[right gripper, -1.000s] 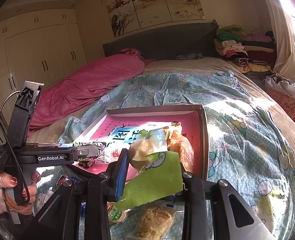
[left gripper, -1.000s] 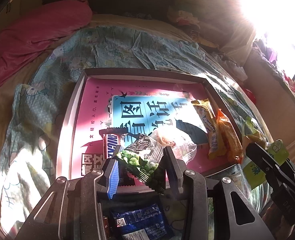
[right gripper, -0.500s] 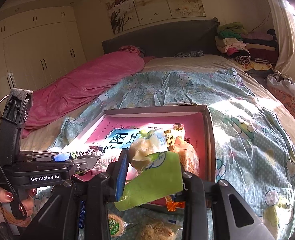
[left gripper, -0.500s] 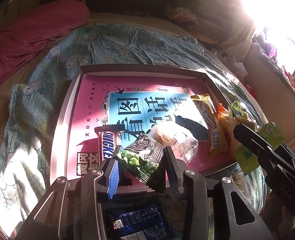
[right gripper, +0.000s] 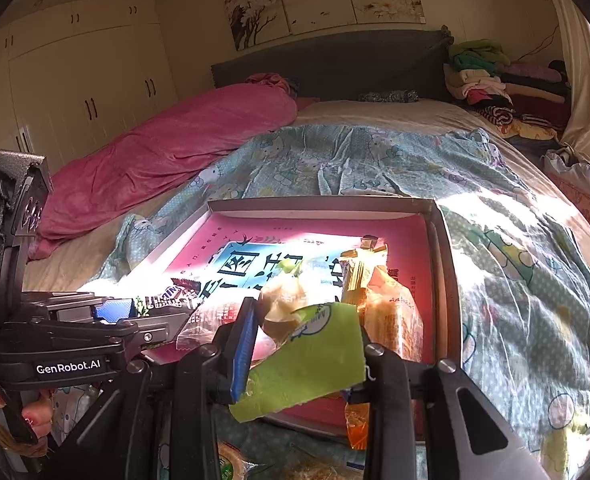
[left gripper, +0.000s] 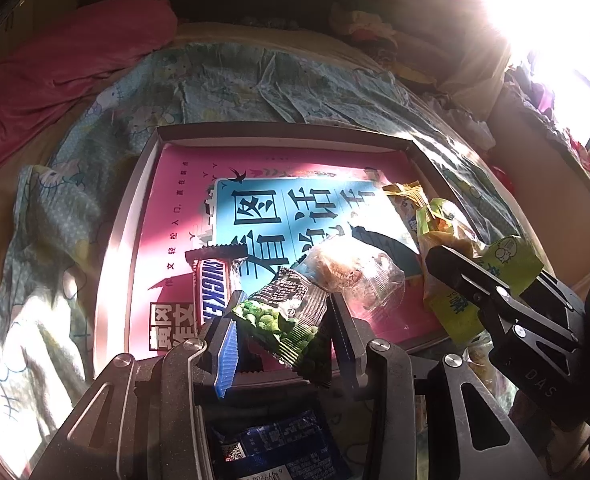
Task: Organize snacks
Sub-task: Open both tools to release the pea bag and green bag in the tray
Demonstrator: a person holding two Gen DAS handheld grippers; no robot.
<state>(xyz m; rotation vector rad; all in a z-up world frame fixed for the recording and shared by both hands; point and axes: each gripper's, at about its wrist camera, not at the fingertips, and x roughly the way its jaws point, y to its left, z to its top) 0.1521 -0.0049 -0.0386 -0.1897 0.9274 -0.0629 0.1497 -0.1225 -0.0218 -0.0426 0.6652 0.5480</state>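
Left tongs (left gripper: 283, 336) pinched on a dark foil packet of green peas (left gripper: 285, 320), hanging over the near edge of the shallow pink-lined cardboard box (left gripper: 143, 184) on the bed. Right tongs (right gripper: 307, 344) clamped on a lime-green plastic snack bag (right gripper: 311, 364), above the box's near right corner, beside orange packets (right gripper: 391, 316).

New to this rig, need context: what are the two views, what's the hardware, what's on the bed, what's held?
No robot arm here: a person carries a handheld two-finger gripper in each hand, with a fisheye camera on each looking along its fingers. The left view shows the left gripper shut on a green pea packet. The right view shows the right gripper shut on a light green packet. On the bed lies a shallow tray with a pink printed liner, holding a Snickers bar, a clear-wrapped pastry and orange packets.
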